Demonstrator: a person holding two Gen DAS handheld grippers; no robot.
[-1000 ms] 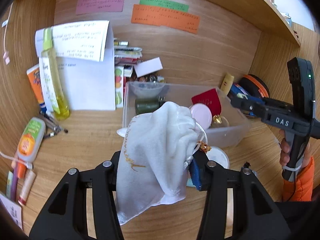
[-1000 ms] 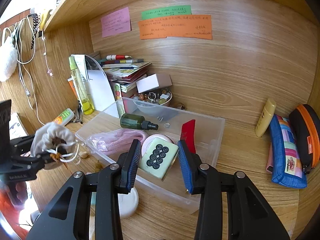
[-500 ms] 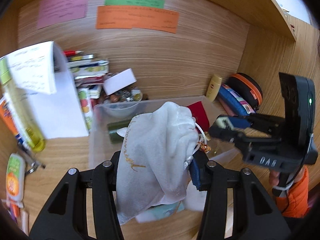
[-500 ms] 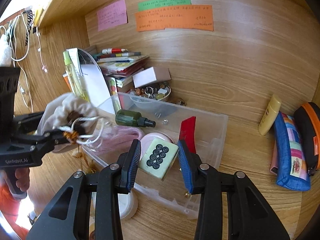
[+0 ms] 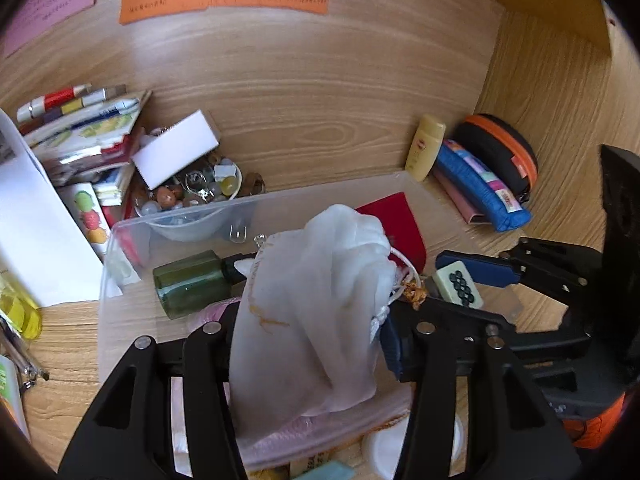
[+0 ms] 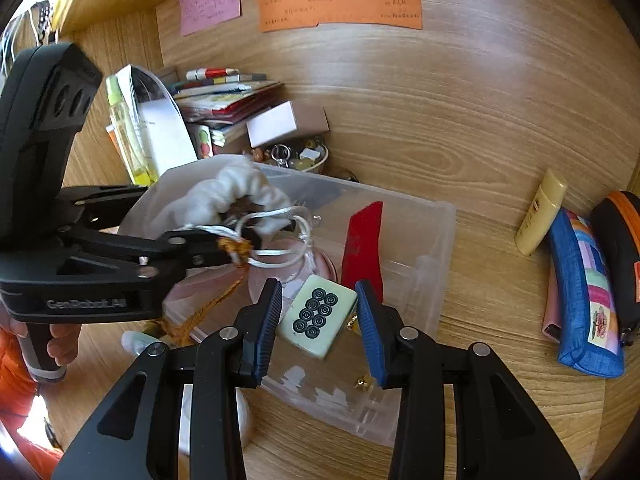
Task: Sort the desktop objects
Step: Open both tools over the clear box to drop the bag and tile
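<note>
With its jaws opening, the left hand-held gripper [image 5: 312, 336] may drop the white drawstring pouch [image 5: 320, 304] over the clear plastic bin [image 6: 436, 216] onto the right hand-held gripper [image 6: 318, 318] (clamped on a mahjong tile [image 6: 318, 316]), snagging cords.

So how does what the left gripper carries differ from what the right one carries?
The white drawstring pouch in the left gripper is soft, crumpled and bulky; the mahjong tile in the right gripper is small, hard and flat-faced. The pouch bulges past the opening fingers; the tile fits between its fingers. Both hang over the clear bin.
</note>
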